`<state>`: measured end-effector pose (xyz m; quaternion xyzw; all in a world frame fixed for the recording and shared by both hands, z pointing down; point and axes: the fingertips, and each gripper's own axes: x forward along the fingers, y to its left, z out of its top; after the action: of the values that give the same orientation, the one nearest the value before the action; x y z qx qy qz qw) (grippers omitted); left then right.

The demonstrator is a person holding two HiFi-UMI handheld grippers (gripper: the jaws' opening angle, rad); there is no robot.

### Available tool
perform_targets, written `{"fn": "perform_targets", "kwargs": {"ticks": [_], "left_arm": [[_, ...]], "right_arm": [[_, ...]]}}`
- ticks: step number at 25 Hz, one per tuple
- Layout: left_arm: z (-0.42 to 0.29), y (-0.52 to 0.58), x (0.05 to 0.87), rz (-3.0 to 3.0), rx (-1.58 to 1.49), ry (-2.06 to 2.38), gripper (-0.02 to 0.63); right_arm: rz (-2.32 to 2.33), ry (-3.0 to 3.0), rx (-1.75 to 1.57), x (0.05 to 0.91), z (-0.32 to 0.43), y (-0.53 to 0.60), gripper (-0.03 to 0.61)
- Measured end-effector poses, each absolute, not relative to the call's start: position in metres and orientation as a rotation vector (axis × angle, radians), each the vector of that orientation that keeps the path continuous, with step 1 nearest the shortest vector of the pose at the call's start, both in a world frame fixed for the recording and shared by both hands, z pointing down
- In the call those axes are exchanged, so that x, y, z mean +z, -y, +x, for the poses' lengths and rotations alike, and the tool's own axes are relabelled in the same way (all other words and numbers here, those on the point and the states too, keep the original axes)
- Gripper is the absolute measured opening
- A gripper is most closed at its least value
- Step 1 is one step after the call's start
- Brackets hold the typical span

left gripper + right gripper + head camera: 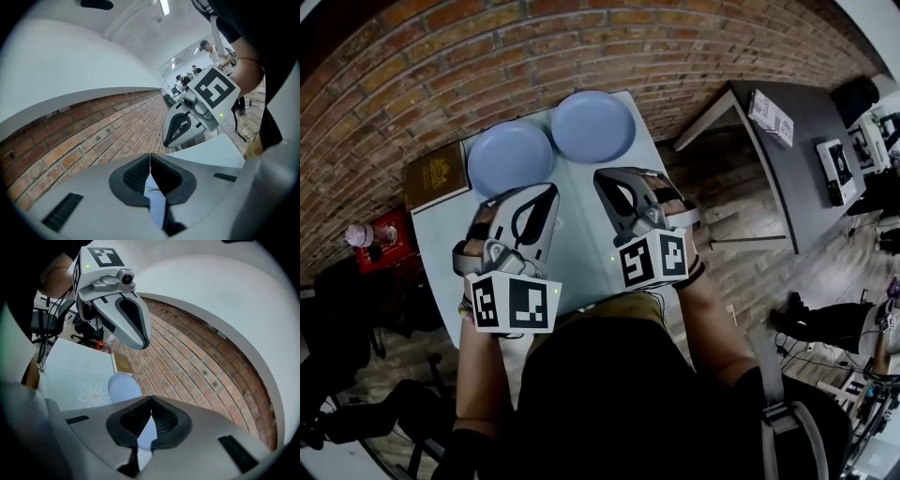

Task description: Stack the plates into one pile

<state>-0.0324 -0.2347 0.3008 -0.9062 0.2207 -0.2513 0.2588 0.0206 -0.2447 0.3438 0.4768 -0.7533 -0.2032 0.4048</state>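
While both grippers are hanging above the pale surface (581,246), two round light-blue plates are lying side by side at its far end, close to the red brick wall (487,56). The left plate (510,157) and the right plate (592,126) are resting flat, rims touching or all but touching, neither one sitting on the other. A brown book with a gold emblem (436,174) is lying just beside the left plate, at the surface's left edge.

The left gripper (550,191) is pointing towards the left plate, its tip hanging at the plate's near rim. In the left gripper view its grey fingers (136,176) are pressing together at the tips, holding nothing, and only a sliver of pale blue is showing through the slit below them. The right gripper (603,178) is hanging near the right plate's near rim, apart from it. In the right gripper view its fingers (164,420) are likewise meeting tip to tip and gripping nothing; one blue plate is showing just beyond them next to the brown book, and more pale blue is showing through the gap beneath.

Each gripper is appearing in the other's view, raised over the surface.
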Motion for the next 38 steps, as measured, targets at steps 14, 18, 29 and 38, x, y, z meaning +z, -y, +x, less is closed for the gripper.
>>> {"fn": "perform_targets", "kwargs": {"ticks": [14, 18, 29, 38], "left_arm": [[-0.033, 0.228, 0.304, -2.489, -0.641, -0.549, 0.025], [-0.032, 0.23, 0.309, -2.5, -0.644, -0.551, 0.023], [-0.022, 0.254, 0.348, -2.542, -0.749, -0.567, 0.024], [-0.013, 0.29, 0.38, -2.579, -0.838, -0.622, 0.024]], "right_arm": [[1.189, 1.866, -0.486, 0.351, 0.018, 0.235, 0.035], [1.194, 1.868, -0.471, 0.358, 0.02, 0.238, 0.037], [1.061, 1.893, -0.332, 0.445, 0.03, 0.277, 0.206], [0.936, 1.749, -0.26, 0.551, 0.067, 0.333, 0.206]]}}
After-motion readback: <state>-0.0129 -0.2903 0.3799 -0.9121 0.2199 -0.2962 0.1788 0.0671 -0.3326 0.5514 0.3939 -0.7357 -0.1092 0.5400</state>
